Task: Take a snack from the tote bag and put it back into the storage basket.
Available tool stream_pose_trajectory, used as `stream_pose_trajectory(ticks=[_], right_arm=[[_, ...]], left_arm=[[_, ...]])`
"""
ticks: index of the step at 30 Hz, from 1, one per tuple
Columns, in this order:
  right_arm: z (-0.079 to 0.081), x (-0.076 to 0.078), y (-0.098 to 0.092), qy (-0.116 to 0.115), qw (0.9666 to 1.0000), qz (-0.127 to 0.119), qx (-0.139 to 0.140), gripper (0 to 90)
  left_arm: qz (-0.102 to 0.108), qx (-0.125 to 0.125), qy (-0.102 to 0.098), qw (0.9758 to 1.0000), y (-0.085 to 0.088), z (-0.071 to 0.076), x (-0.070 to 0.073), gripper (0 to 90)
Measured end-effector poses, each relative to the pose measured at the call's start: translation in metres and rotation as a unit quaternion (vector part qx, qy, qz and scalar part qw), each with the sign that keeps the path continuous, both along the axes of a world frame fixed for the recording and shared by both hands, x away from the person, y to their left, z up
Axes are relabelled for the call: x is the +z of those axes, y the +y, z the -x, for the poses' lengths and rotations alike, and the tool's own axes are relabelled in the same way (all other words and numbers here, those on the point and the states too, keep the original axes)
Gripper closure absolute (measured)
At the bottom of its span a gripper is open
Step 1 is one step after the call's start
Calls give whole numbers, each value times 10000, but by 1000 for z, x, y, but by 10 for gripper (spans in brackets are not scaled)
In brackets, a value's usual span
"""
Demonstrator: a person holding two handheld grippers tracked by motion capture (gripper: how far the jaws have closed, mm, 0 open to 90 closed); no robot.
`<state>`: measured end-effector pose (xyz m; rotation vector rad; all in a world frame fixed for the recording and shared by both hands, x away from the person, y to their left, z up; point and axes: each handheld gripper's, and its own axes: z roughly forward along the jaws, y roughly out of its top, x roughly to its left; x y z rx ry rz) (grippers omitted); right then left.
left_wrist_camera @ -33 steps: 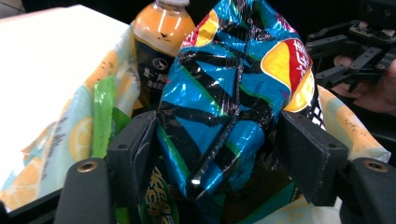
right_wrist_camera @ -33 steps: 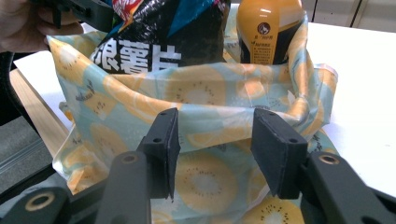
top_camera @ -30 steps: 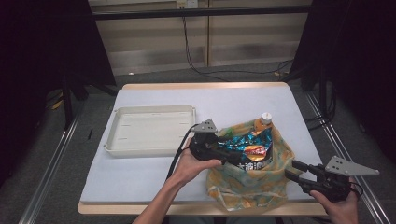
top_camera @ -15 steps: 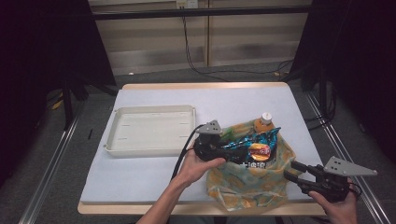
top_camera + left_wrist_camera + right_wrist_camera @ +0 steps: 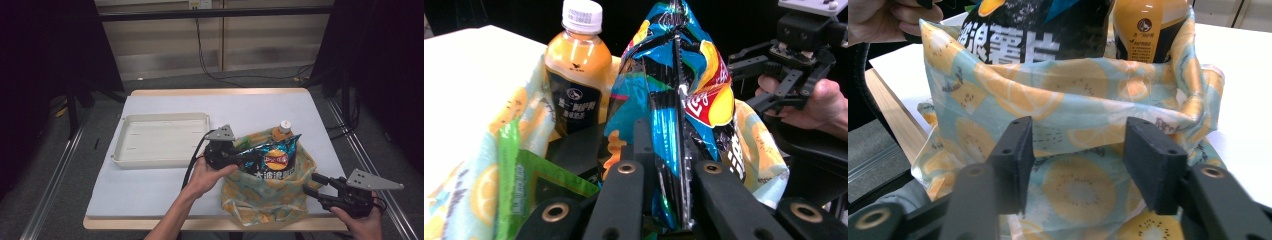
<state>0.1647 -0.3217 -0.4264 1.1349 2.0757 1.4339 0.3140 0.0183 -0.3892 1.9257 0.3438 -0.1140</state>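
Chips bag (image 5: 272, 159), a glossy blue-and-black foil packet with a red-and-yellow logo, is sitting upright in the mouth of a soft fabric tote bag printed with yellow lemon and kiwi slices on pale blue (image 5: 270, 197), at the near right of the table. The left gripper (image 5: 239, 159) is clamping the packet's crimped edge: in the left gripper view its black jaws have just been closing and are now pressing tightly on the foil seam (image 5: 674, 165). The right gripper (image 5: 316, 184) is hanging just beside the tote's near right side with its jaws half apart; in the right gripper view the printed cloth (image 5: 1078, 150) lies beyond and between the jaws, and I judge they are not gripping it.

Judging from this, unpacking is only beginning: the packet is gripped but not yet lifted out, an orange juice bottle with a white cap and dark label (image 5: 281, 131) is standing in the tote behind it, and a green wrapper (image 5: 516, 170) is showing inside as well. A shallow cream plastic tray (image 5: 120, 150) is lying empty to the left, likely the place for the goods.

A white sheet is covering the light wooden table (image 5: 165, 192). Around it the room is dim, with black curtains at both sides, a pale panelled wall with hanging cables behind, and a grey floor.
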Motion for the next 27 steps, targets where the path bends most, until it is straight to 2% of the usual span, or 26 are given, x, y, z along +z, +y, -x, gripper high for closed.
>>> stream_pose_trajectory(ticks=[2, 3, 9, 12, 16, 25, 27], right_arm=[[0, 0, 1, -38, 10000, -11, 10, 400], [1, 0, 1, -52, 10000, -24, -3, 379], [3, 2, 1, -152, 9998, -68, -63, 302], [4, 1, 1, -152, 9998, -67, -82, 270], [5, 2, 1, -171, 9998, -94, -91, 244], [5, 2, 0, -197, 9997, -126, -88, 193], [5, 2, 0, -189, 9997, -134, -45, 199]], left_arm=[[36, 32, -15, 10000, 1, 0, 3, 870], [-31, -5, -71, 10000, 2, 0, 5, 871], [-50, -3, -151, 9999, 3, 1, 12, 872], [21, 29, -149, 9999, 6, 0, 15, 872], [71, 74, -159, 9998, 10, -1, 21, 872], [55, 130, -318, 9994, 24, -3, 40, 872], [168, 138, -319, 9993, 27, -3, 43, 871]])
